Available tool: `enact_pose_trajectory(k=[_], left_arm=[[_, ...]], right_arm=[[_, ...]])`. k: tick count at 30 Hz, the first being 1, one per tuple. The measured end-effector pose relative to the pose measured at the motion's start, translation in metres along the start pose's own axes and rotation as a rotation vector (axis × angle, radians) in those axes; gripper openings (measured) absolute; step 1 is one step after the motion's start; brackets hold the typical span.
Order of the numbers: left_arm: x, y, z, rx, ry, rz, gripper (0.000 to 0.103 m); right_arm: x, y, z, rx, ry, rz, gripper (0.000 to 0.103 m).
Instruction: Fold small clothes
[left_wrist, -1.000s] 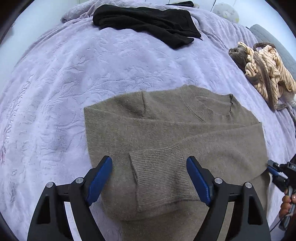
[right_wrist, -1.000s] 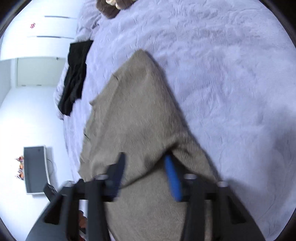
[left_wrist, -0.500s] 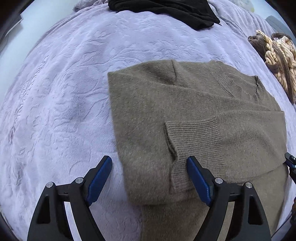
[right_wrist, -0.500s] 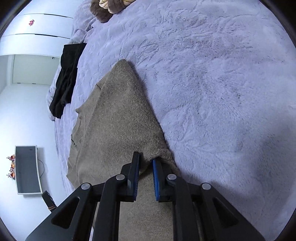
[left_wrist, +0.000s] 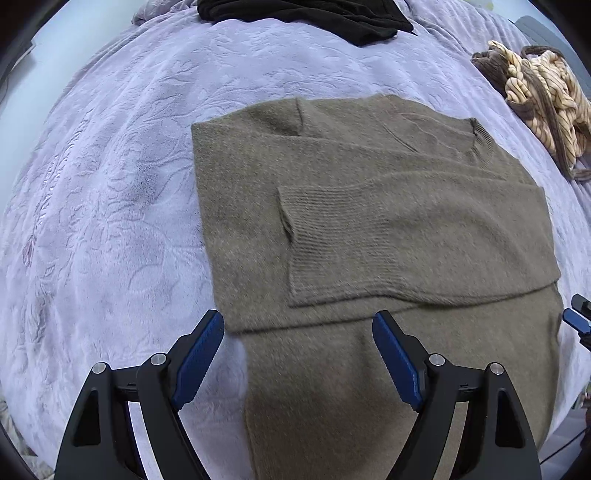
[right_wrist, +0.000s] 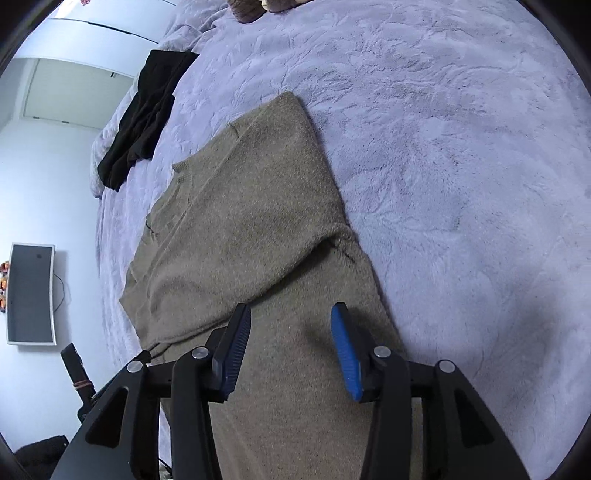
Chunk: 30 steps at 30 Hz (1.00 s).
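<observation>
Both claws hang empty over the brown sweater (left_wrist: 369, 229) on the bed (left_wrist: 110, 221): left claw (left_wrist: 297, 354) spread wide above its near edge, right claw (right_wrist: 290, 347) partly apart, its jaws having just been opening, nothing between them. Sleeves lie folded across the body.

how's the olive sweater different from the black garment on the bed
The olive sweater lies near the grippers, spread flat, with a ribbed sleeve folded across its body. The black garment sits at the far edge of the bed, bunched and darker, cut off by the frame in the left wrist view. In that view the sweater looks much larger, though it is also far closer to the camera. Both rest on the lavender blanket, and no fingers hold either.
</observation>
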<state>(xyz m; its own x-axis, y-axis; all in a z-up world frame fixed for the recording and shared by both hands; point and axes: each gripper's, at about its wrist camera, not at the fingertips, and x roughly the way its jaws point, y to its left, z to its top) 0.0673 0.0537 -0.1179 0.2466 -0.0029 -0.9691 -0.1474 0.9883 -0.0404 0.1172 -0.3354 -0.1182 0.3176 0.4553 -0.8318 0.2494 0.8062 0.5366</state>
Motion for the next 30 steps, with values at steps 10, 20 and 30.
enact_pose_trajectory(k=[10,20,30], left_arm=[[-0.023,-0.024,-0.019,0.028,0.025,-0.019,0.084],[-0.048,-0.023,-0.06,-0.091,0.05,-0.015,0.084],[-0.068,-0.02,-0.116,-0.237,0.079,0.004,0.084]], right_arm=[[-0.008,0.015,-0.018,-0.076,0.044,-0.015,0.054],[-0.022,0.024,-0.019,-0.244,0.105,0.01,0.056],[-0.014,0.007,-0.031,-0.268,0.2,0.053,0.056]])
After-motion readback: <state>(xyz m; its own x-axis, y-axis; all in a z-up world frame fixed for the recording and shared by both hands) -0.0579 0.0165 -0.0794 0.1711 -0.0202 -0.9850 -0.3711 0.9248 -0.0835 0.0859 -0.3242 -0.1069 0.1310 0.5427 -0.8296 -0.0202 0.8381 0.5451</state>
